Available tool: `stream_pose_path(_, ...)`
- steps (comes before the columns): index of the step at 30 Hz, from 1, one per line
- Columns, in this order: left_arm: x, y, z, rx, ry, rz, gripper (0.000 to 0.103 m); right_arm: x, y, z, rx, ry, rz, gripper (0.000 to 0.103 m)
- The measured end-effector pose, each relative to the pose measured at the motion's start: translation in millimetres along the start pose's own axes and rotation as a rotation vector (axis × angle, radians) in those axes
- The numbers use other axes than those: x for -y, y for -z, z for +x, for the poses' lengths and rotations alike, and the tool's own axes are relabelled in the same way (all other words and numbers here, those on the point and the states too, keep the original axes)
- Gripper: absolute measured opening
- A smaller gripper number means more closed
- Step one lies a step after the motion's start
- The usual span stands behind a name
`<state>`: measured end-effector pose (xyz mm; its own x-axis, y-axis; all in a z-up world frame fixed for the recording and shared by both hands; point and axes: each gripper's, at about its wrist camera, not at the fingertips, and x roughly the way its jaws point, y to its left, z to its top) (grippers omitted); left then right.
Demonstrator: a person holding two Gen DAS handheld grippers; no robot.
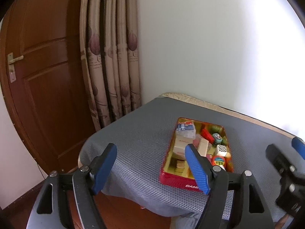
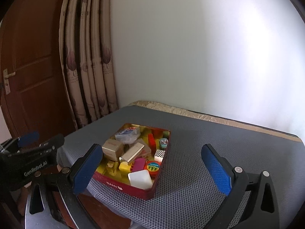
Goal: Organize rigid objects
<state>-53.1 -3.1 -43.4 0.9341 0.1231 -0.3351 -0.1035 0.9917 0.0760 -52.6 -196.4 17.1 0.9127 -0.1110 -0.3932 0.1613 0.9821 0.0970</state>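
A red tin box with a yellow inside stands on a table under a grey mesh mat. It holds several small rigid items: a blue-and-white packet, a tan box, a gold bar, a white block, a round orange piece. My left gripper is open and empty, just left of the box. My right gripper is open and empty, hovering near the box's front right corner.
A brown wooden door and beige patterned curtains stand at the left. A white wall runs behind the table. The right gripper shows at the right edge of the left wrist view.
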Motion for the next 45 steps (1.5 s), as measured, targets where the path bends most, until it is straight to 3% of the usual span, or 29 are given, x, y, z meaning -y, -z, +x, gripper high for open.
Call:
stream_pose_path(10,12,12,-2,0.002,0.041,0.070,0.076,12,17,9,-0.104,0.022,0.168,0.103)
stream_pose_path(20,6,11,-7,-0.007,0.068,0.015,0.076,-23,18,-16,-0.054,0.043,0.010,0.103)
stream_pose_path(45,9,11,-10,-0.003,0.060,0.032,0.076,-18,14,-21,-0.035,0.060,0.018,0.103)
